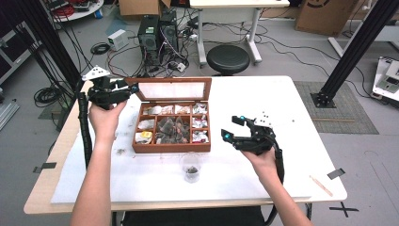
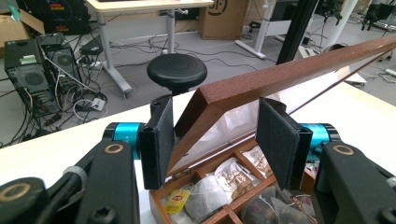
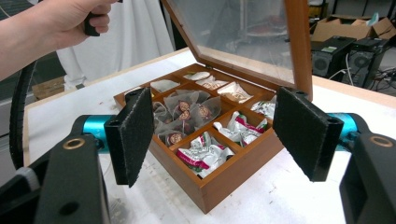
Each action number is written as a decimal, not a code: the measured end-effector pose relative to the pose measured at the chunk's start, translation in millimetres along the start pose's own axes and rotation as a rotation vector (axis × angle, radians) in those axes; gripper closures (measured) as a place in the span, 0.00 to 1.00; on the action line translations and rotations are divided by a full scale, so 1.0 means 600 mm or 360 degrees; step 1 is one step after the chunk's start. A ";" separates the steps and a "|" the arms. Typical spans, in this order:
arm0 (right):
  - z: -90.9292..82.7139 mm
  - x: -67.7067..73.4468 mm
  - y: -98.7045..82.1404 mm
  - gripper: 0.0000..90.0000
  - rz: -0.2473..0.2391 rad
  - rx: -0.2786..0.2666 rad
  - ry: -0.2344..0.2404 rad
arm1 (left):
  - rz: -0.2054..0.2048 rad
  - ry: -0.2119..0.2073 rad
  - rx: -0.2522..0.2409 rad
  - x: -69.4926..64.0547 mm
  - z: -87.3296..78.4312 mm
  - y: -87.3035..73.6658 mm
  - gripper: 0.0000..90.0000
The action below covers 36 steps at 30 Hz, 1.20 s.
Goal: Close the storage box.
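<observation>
At back left corner of wooden tea box (image 1: 171, 147), my left gripper (image 1: 133, 88) has box lid (image 1: 172, 90) corner between half-wide jaws, touching one pad. Right of box, my right gripper (image 1: 234, 127) wide, holding nothing. Glass cup (image 1: 191, 166) just before box.

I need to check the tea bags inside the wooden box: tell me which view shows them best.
The right gripper view: the tea bags lie close, sorted by compartment in the wooden box. The high view shows them small from above; the left gripper view shows a few below the lid.

Raised lid (image 1: 175, 89) behind open tea box (image 1: 171, 147) (cup (image 1: 191, 166) in front)
</observation>
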State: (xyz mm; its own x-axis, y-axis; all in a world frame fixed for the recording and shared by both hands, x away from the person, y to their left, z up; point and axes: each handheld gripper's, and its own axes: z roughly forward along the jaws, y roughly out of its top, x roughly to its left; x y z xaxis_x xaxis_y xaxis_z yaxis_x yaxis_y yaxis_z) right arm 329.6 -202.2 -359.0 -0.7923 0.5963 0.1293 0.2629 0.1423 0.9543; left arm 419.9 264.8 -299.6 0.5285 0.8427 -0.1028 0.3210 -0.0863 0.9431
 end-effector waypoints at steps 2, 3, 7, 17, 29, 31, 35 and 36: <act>-0.001 -0.001 0.001 0.33 0.0000 -0.0004 -0.0004 | -0.0007 -0.0009 -0.0002 0.000 0.000 0.000 0.51; -0.002 -0.002 0.001 0.34 0.0005 -0.0008 -0.0002 | -0.0009 -0.0014 -0.0003 0.000 0.001 0.000 0.50; -0.006 -0.004 0.001 0.34 0.0015 -0.0017 -0.0012 | -0.0011 -0.0008 -0.0003 -0.002 0.001 -0.002 0.48; -0.010 -0.004 0.003 0.34 0.0021 -0.0032 -0.0033 | -0.0019 0.0067 0.0007 -0.010 -0.001 -0.001 0.45; -0.011 -0.003 0.005 0.34 0.0015 -0.0043 -0.0041 | -0.0049 0.0156 0.0046 -0.023 -0.005 -0.001 0.40; -0.012 -0.002 0.005 0.34 0.0018 -0.0045 -0.0044 | -0.0053 0.0157 0.0048 -0.024 -0.006 -0.002 0.40; -0.014 -0.002 0.005 0.34 0.0012 -0.0062 -0.0043 | -0.0090 0.0163 0.0057 -0.023 -0.009 -0.004 0.40; -0.014 -0.001 0.006 0.34 0.0013 -0.0066 -0.0047 | -0.0098 0.0163 0.0060 -0.023 -0.010 -0.005 0.40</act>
State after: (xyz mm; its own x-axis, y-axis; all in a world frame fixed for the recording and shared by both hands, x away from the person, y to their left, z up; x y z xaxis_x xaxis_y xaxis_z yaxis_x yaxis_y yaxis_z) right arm 326.5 -209.0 -353.6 -0.7736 0.6203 0.1297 0.2457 0.1049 0.9637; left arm 406.9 256.9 -299.0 0.4242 0.8969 -0.1253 0.3806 -0.0510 0.9233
